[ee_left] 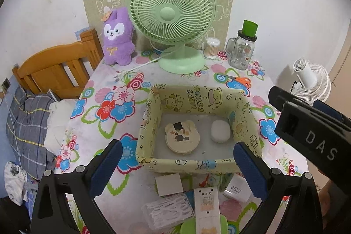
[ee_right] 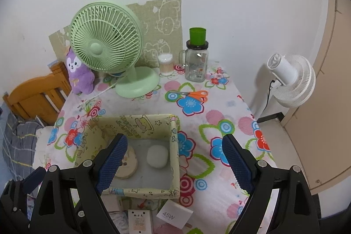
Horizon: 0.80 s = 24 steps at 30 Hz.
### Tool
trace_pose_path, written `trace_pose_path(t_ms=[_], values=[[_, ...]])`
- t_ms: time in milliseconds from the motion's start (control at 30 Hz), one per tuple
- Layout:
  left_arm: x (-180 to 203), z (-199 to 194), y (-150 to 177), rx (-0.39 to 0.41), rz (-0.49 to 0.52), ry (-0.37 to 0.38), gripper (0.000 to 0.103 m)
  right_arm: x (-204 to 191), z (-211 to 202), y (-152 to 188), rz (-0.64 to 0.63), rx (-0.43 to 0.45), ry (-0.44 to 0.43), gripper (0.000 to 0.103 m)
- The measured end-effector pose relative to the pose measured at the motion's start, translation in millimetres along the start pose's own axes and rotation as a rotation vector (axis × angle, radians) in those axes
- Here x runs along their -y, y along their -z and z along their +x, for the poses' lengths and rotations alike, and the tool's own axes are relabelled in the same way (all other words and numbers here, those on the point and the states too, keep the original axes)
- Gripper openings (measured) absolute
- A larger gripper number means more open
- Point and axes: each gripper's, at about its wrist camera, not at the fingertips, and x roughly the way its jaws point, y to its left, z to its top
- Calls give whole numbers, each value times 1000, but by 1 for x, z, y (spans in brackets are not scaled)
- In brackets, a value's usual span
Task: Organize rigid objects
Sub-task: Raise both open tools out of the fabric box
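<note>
Charger block (ee_left: 236,189) marked 45W, sitting just below your released left tool (ee_left: 177,166) and equally released right tool (ee_right: 175,162), is handling stiff, smooth, compact; you are best pinching its flat sides.

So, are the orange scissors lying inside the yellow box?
No, the orange scissors lie on the flowered tablecloth behind the yellow box, near the glass jar.

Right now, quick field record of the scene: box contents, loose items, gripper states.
box: yellow-green fabric storage box, open top
in box: round bear-eared case; white rounded case, apart from each other
loose in front of box: 45W charger; white square box; clear floss-pick box
further back: orange scissors
left hand-held gripper: open, empty
right hand-held gripper: open, empty
</note>
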Motion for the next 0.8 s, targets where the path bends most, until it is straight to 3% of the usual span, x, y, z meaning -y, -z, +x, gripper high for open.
trace_pose_path(t_ms=[267, 533, 800], values=[[0, -19, 8, 10, 23, -15, 102, 1, -19, 7, 1, 9, 26, 90], [7, -38, 22, 20, 48, 55, 102, 7, -37, 18, -8, 16, 29, 90], [12, -48, 32, 29, 50, 55, 102, 11, -50, 29, -31, 16, 6, 90]])
